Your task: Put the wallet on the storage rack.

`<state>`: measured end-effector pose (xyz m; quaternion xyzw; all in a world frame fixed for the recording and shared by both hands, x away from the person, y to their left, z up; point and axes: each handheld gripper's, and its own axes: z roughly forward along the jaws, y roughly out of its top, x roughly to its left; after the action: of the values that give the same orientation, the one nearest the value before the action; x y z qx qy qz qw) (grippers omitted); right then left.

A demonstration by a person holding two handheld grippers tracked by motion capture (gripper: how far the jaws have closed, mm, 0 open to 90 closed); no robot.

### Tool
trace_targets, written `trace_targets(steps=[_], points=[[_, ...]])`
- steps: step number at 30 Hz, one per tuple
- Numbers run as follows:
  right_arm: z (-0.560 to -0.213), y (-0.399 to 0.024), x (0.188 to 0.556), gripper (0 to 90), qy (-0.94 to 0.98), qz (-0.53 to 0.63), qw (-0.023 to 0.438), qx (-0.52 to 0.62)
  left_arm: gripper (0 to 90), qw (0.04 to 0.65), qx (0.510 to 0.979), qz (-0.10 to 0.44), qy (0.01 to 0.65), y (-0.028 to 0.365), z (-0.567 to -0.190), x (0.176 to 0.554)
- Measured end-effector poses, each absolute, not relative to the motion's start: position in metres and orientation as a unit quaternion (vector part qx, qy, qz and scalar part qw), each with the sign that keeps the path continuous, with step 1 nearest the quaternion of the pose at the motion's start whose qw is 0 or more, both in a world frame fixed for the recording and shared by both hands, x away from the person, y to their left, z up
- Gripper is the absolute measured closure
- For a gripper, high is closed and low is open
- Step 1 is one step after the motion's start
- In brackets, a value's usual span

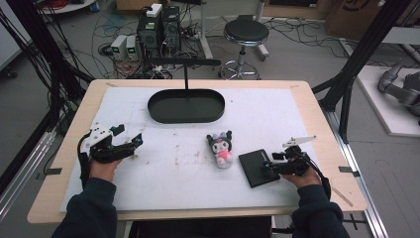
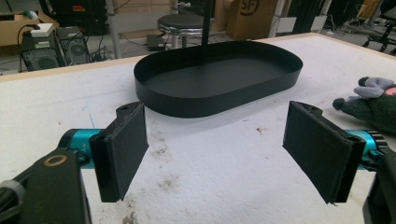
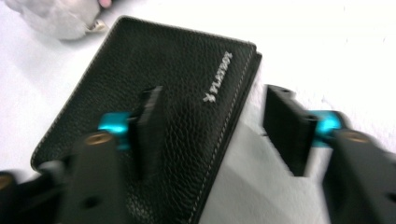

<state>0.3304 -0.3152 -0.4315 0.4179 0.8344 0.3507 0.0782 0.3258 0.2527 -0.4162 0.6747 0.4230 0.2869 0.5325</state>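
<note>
**Right gripper lining up on the wallet, grasp not made yet**

Step in hand, as I read it: picking up the black grained-leather wallet (image 1: 256, 167), which lies flat on the white foam mat (image 1: 163, 188) at the near right, just right of the small black-and-pink plush doll (image 1: 221, 148). The right gripper (image 1: 271, 164) sits over the wallet's right edge. In the right gripper view its jaws stand wide apart and released: one pad over the wallet (image 3: 154, 112) top face, the other out beyond the stitched edge above the mat. Nothing clamped. Whether the pad actually touches the leather I cannot tell, the frame is blurred.

Next move, judged: the wallet is thin and flat, so the jaws need to bracket the stitched edge, tip down, then close on it; a slip or merely pushing the wallet along the mat is the risk. Likely destination is the black oval metal tray (image 1: 186, 105) at the far centre.

The left gripper (image 1: 130, 142) hovers at the near left, jaws spread wide, empty, pads (image 2: 122, 154) clear of everything, pointed toward the tray (image 2: 215, 77).
</note>
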Motion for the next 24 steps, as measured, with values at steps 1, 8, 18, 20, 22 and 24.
trace_targets(steps=[1,8,18,20,22,24], points=[[-0.430,-0.314,0.329,32.9,0.836,0.353,0.087,0.412,21.7,0.532,0.675,0.287,0.423,0.253,-0.416,0.326],[-0.436,-0.309,0.333,43.4,0.834,0.341,0.049,0.430,21.9,0.531,0.677,0.286,0.422,0.252,-0.417,0.326],[-0.436,-0.313,0.336,56.9,0.825,0.348,0.048,0.443,22.1,0.529,0.680,0.284,0.420,0.247,-0.416,0.326],[-0.434,-0.313,0.335,65.5,0.823,0.350,0.058,0.443,22.1,0.529,0.681,0.284,0.420,0.247,-0.416,0.326],[-0.434,-0.314,0.336,70.8,0.824,0.351,0.062,0.441,22.1,0.529,0.680,0.284,0.420,0.247,-0.417,0.327],[-0.434,-0.313,0.336,73.2,0.827,0.352,0.070,0.432,22.1,0.526,0.682,0.285,0.420,0.248,-0.417,0.327]])
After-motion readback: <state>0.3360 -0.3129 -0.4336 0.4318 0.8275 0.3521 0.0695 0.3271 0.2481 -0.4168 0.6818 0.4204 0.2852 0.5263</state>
